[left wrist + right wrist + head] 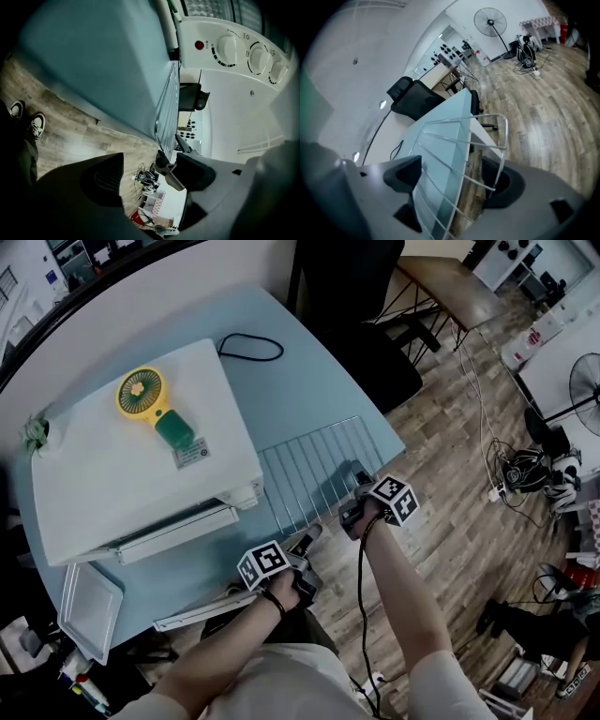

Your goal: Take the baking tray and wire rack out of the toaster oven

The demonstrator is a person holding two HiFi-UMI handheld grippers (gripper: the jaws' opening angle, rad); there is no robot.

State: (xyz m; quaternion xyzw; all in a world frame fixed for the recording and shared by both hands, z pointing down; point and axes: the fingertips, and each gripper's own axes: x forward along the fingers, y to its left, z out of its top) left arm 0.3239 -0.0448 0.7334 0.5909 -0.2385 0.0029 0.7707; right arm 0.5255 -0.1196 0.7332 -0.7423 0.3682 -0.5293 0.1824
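Standing released, right tongs (452, 174) straddle the wire rack (314, 470); left tongs (147, 173), released, adjoin it.

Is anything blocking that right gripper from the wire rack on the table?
No, nothing visible stands between them. An edge of the wire rack lies right between the open jaws of the right gripper.

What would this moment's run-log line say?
wire rack: out, on table beside toaster oven | baking tray: out | left gripper: open | right gripper: open, astride rack edge
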